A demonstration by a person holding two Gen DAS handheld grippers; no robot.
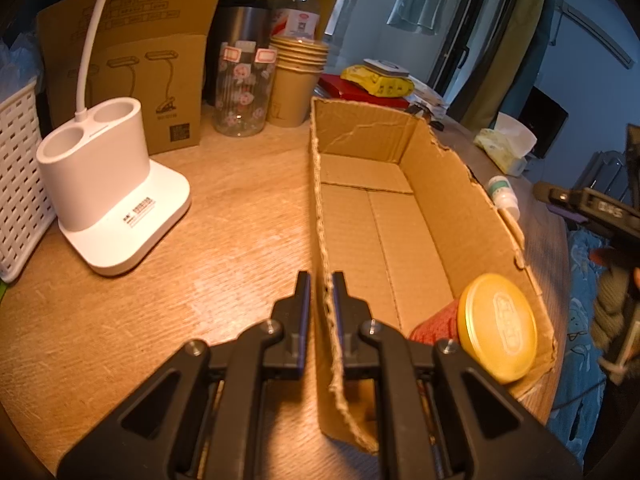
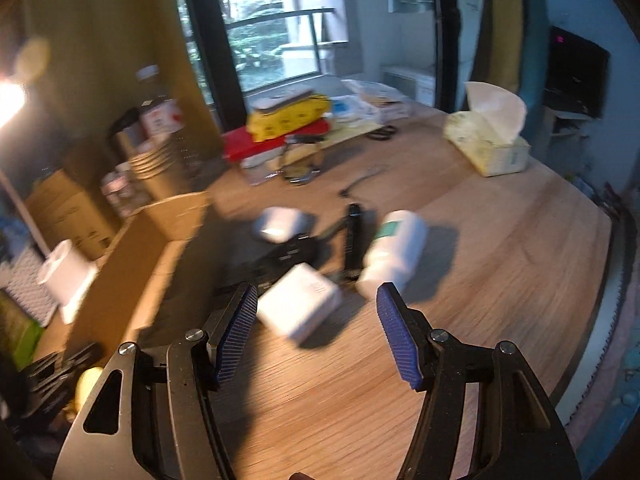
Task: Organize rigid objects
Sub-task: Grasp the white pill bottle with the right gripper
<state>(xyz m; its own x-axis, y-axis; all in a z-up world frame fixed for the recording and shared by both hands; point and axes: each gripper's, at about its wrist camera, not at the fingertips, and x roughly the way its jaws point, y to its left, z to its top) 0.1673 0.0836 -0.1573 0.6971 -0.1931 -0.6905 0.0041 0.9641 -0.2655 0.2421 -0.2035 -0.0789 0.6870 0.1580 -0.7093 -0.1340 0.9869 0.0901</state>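
Observation:
My left gripper [image 1: 321,285] is shut on the near left wall of an open cardboard box [image 1: 384,216] that stands on the round wooden table. A round yellow-lidded tin [image 1: 497,327] lies in the box's near right corner. My right gripper [image 2: 316,304] is open and empty above the table, to the right of the box [image 2: 132,264]. Just beyond its fingers lie a white rectangular block [image 2: 298,306], a white bottle [image 2: 394,252] on its side, a small white case [image 2: 280,224] and a black folding object [image 2: 352,236]. The white bottle [image 1: 503,196] also shows beside the box in the left wrist view.
A white lamp base [image 1: 112,196], a white basket [image 1: 20,184], a cardboard lamp package [image 1: 132,68], a glass jar [image 1: 244,88], paper cups [image 1: 298,80] and bottles stand at the back left. A tissue box [image 2: 492,140] and a stack of packets [image 2: 284,120] are at the far side.

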